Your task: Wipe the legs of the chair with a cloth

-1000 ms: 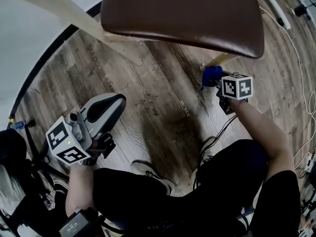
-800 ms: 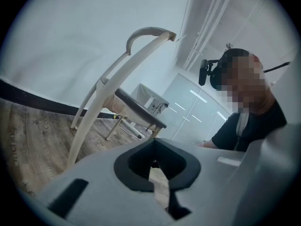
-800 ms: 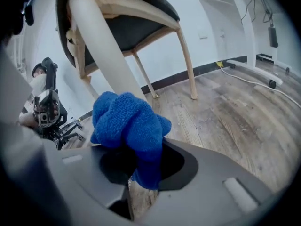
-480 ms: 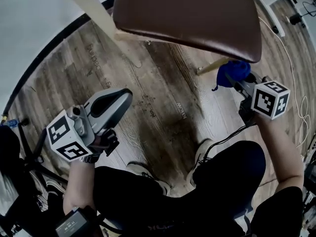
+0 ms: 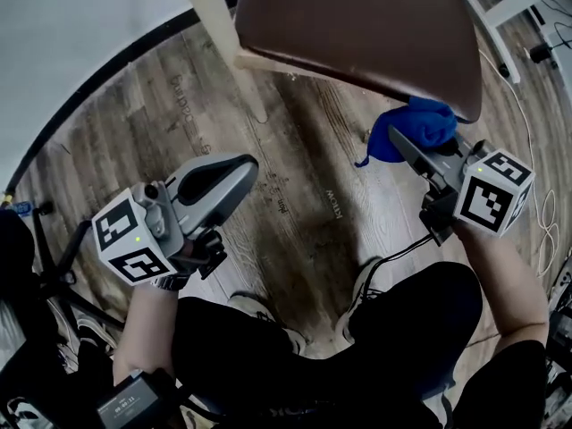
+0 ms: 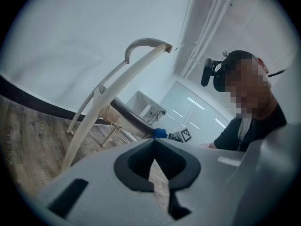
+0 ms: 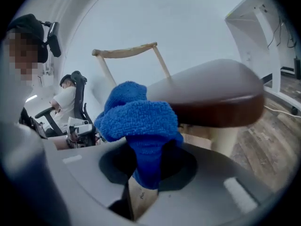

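while the left claw [image 5: 247, 168] sits closed, the right claw [image 5: 402, 143] pinches the cloth [image 5: 422, 123].

**Materials and finishes**

Blue cloth [image 7: 136, 119]: fuzzy terry-like fabric, matt. Brown chair seat [image 5: 357, 25]: smooth, leather-like, slight sheen. Pale chair legs [image 5: 213, 25]: smooth wood, satin finish. Grey-brown floor [image 5: 295, 177]: wood-grain planks, matt, streaky. The 2 tools, left gripper [image 6: 154, 149] and right gripper [image 7: 146, 168]: grey moulded plastic, matt, with darker inner jaw faces. Each marker cube [image 5: 493, 193]: flat black-and-white printed faces.
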{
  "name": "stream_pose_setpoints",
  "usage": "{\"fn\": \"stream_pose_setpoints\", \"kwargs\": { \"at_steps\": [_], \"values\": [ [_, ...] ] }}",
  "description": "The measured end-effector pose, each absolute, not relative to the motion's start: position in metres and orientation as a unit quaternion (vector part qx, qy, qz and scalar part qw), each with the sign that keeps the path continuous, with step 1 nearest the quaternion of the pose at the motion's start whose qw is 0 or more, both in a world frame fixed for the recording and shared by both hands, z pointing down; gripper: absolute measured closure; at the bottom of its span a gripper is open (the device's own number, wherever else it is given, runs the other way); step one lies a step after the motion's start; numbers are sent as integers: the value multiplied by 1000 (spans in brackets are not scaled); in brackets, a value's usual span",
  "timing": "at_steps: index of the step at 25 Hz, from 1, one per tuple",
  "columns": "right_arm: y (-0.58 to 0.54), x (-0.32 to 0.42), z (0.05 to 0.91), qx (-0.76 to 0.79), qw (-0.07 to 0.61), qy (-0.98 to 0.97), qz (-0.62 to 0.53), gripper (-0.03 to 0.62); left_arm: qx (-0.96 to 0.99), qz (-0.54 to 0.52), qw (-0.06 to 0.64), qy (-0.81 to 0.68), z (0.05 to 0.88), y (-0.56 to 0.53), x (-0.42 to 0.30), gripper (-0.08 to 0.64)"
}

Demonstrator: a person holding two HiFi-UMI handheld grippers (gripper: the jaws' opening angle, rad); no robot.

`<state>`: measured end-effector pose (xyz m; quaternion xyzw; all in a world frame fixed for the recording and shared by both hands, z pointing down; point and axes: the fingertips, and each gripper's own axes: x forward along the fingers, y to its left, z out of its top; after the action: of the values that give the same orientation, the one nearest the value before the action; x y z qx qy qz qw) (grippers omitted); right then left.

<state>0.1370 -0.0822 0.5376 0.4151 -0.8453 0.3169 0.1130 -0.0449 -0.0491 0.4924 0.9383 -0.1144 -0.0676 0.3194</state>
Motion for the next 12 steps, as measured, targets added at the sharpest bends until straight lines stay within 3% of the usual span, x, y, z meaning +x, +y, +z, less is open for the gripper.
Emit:
{"fn": "stream_pose_setpoints", "kwargs": {
  "at_steps": [7,12],
  "values": [
    [-113,45,525,380,55,-866,321,494,938,-79,315,-123,489,-48,-58,561],
    [-134,3,529,374,55,-873,309,493,937,-82,314,-131,489,-48,-64,560]
  ]
}}
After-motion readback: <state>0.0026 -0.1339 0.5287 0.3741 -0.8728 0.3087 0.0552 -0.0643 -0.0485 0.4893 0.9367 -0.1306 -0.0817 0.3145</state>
